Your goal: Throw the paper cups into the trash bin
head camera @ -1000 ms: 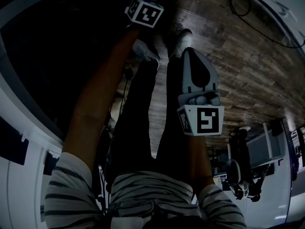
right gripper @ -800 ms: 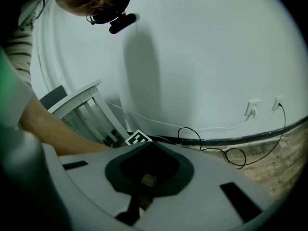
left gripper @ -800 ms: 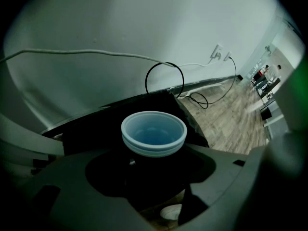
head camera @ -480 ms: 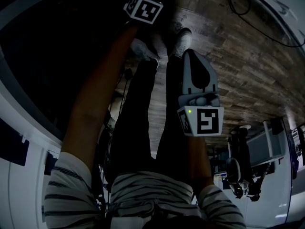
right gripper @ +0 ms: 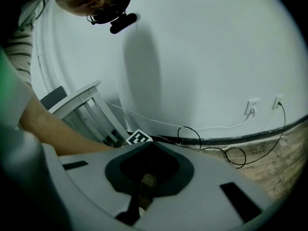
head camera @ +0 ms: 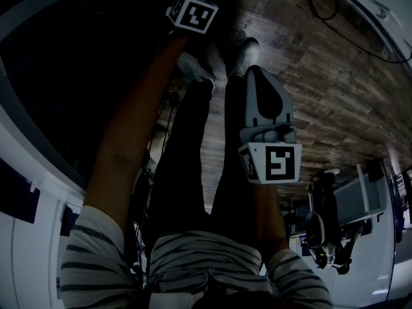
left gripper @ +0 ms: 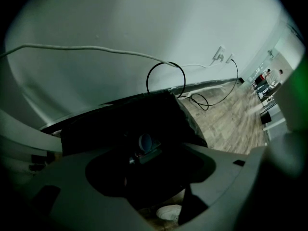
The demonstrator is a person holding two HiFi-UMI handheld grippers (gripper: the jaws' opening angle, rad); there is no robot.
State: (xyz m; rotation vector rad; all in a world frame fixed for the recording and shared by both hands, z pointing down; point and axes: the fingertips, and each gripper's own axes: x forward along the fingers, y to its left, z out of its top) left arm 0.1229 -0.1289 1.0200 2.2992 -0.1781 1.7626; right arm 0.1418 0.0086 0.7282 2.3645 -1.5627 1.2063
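Observation:
In the head view my left arm reaches out over the dark trash bin (head camera: 71, 63); only the left gripper's marker cube (head camera: 192, 11) shows there, and its jaws are hidden. In the left gripper view the left gripper (left gripper: 159, 146) is open above the black-lined bin (left gripper: 120, 119). A bluish paper cup (left gripper: 146, 141) lies down inside the bin, apart from the jaws. My right gripper (head camera: 255, 71) hangs over the person's legs, shut with nothing in it. Its tips (right gripper: 148, 144) meet in the right gripper view.
The person's two pale shoes (head camera: 244, 49) stand on the wooden floor (head camera: 322, 76) beside the bin. Cables (left gripper: 166, 78) run along the white wall to sockets (right gripper: 252, 105). White furniture (head camera: 26, 237) stands at the left, an office chair (head camera: 322, 230) at the lower right.
The blue cup seen at the left gripper's tip one second ago is gone from the head view. The left marker cube has shifted slightly. The right gripper has stayed put.

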